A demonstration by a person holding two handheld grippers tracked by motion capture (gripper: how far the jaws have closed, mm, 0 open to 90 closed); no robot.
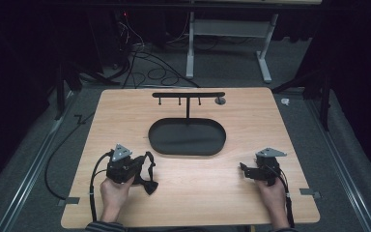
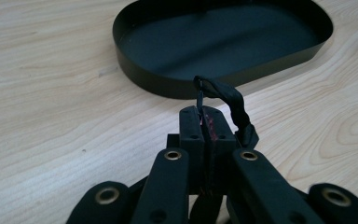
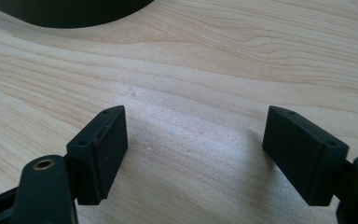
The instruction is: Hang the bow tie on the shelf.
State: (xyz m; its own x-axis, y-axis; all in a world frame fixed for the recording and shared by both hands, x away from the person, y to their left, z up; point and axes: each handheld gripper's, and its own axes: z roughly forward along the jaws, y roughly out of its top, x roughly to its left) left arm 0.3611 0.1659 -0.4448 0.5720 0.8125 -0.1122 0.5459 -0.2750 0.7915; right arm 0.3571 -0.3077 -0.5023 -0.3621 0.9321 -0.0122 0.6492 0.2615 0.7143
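A black strap (image 2: 223,95) is pinched between the closed jaws of the left gripper (image 2: 204,116), just before the near wall of the oval tray (image 2: 168,84). In the high view the strap (image 1: 149,171) is seen looped beside that gripper (image 1: 142,169). The right gripper (image 3: 193,140) is held with jaws spread over bare table (image 3: 191,70), right of the tray (image 1: 187,151).

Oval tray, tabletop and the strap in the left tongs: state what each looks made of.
Oval tray: likely thin sheet metal, matte black; the wall is thin and crisp-edged. Tabletop: pale wood or wood-look laminate; grain lines show, with a soft sheen. Strap, pinched in the shut left tongs: soft black material, perhaps fabric or leather; it bends and creases.
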